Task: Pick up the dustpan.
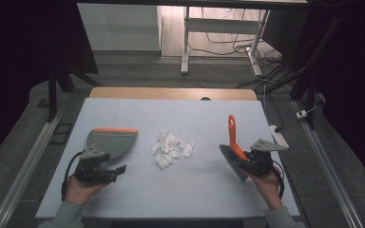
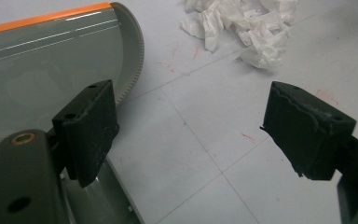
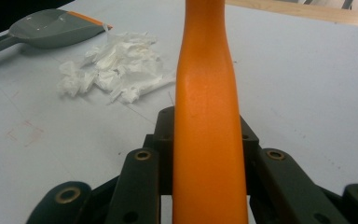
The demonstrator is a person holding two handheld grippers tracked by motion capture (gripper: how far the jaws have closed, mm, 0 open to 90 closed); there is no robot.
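Gripping the brush (image 1: 234, 142) in our right gripper (image 1: 252, 161) right of the paper scraps (image 1: 171, 147), we hold our left gripper (image 1: 105, 172) wide and empty beside the dustpan (image 1: 110, 141) left of them, which we judge must be grasped next.

High view: above, looking forward-down, far. Gripper views: low, close over table (image 1: 209, 118); all share paper scraps (image 1: 171, 147).

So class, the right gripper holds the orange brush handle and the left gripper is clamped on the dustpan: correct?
Not quite. The right gripper does hold the brush handle, but the left gripper is open beside the dustpan, as the left gripper view shows.
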